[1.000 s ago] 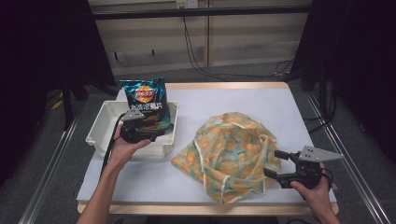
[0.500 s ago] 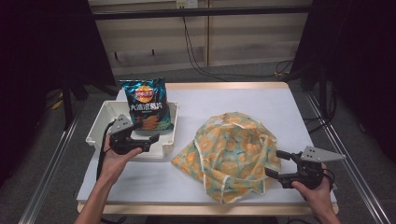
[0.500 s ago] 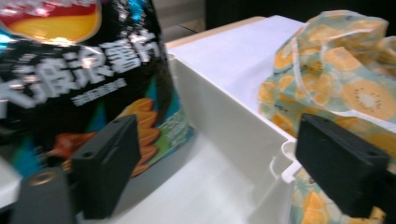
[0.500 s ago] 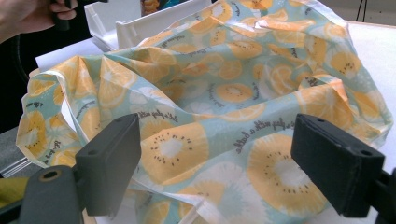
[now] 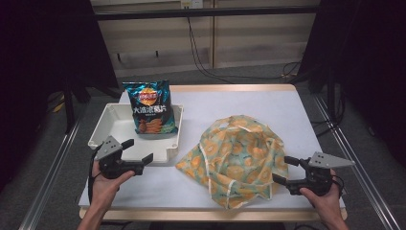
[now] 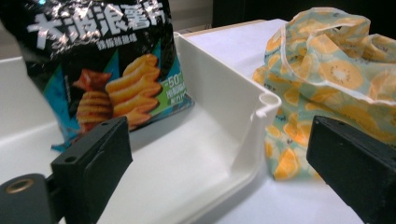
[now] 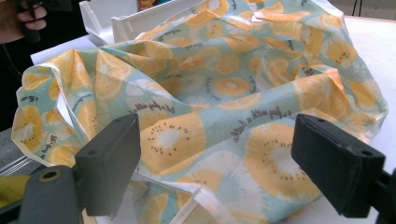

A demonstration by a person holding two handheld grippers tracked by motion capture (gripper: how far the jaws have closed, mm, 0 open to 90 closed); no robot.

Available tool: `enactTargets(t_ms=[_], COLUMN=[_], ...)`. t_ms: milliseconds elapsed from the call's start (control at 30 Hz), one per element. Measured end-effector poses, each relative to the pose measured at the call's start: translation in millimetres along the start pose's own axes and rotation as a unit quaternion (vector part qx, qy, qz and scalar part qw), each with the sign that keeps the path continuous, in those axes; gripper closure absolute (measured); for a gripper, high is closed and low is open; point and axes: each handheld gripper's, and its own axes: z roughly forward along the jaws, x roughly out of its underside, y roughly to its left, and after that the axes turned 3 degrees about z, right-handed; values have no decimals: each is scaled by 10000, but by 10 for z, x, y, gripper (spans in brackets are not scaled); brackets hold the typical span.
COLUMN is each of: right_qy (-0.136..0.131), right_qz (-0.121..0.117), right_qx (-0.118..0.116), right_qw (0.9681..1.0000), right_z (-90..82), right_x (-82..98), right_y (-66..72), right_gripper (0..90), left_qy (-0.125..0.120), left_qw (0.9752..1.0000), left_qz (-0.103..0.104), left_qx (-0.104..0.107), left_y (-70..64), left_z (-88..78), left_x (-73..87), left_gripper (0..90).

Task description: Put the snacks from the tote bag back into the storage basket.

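— Where is the chip bag (image 5: 150,108)?
— It stands in the white tray (image 5: 109,125), leaning on the far wall. The left gripper (image 5: 137,151) sits near the tray's front corner, apart from the bag.
— Is it holding anything?
— No. Its jaws have just been opening and are wide, with nothing between them.
— And the right gripper (image 5: 282,170)?
— Wide open too, right at the edge of the fruit-print bag (image 5: 237,155).

Chip bag (image 5: 150,108) upright in tray (image 5: 113,124); fabric bag (image 5: 237,159) on table (image 5: 287,110), right of tray.
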Motion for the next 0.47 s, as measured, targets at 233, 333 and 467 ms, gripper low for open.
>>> enactTargets(t_ms=[233, 333, 467], right_qy=[-17, -27, -20], right_qz=[-10, -5, 1], right_qx=[47, 61, 137], right_qw=[10000, 10000, 9999], right_z=[-18, -20, -16], right_x=[7, 12, 27], right_y=[-5, -18, -44], right_gripper=[156, 155, 145], left_qy=[-69, -175, -121], left_qw=[10000, 9998, 9998], left_qz=[32, 44, -49], left_qx=[-27, -10, -148], left_y=[-203, -293, -295], left_z=[-228, -267, -282], left_x=[125, 243, 376], left_gripper=[31, 28, 25])
